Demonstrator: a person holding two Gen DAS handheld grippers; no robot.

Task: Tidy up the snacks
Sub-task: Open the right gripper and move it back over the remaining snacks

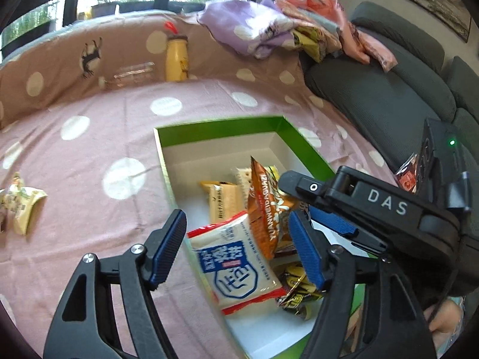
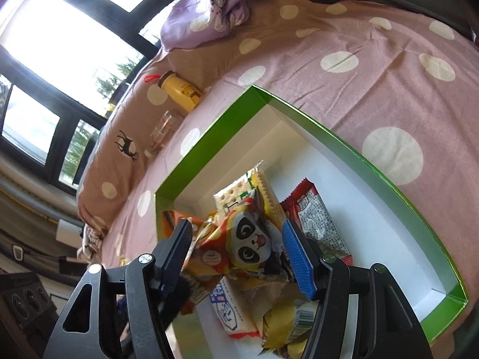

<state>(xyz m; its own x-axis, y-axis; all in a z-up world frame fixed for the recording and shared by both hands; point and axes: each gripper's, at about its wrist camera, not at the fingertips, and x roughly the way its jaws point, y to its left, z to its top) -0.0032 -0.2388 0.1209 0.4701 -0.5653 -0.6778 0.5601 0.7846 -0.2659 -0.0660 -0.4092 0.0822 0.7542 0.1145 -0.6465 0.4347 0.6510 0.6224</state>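
Both grippers are seen over a green box [image 1: 295, 133] with a white inside, which is set on a pink, white-dotted bedspread [image 1: 89, 155]. In the left wrist view, the left gripper [image 1: 239, 251] is held with its blue pads well apart and clamped on nothing; a white packet with blue print and red ends [image 1: 239, 263] is seen between them, lying in the box at its 6 o'clock end and free of both pads. An orange packet [image 1: 266, 209] is propped just beside it toward 1 o'clock, and a pale biscuit pack [image 1: 224, 202] lies at 12 o'clock from the white packet. The right gripper [image 1: 323, 206] is seen reaching in from 3 o'clock.

In the right wrist view, the right gripper [image 2: 238, 257] is closed partway on a crumpled panda-print packet [image 2: 248, 236], which is held between its two pads above the pile. A cracker pack [image 2: 260, 191] and a red-and-white packet [image 2: 317, 218] lie behind it, toward 12 and 1 o'clock. A yellow bottle [image 1: 176, 59] and a clear glass [image 2: 163, 130] are stood on the bedspread near the window, well apart from the box. One more snack packet [image 1: 24, 206] is left on the bedspread at 9 o'clock of the left view.
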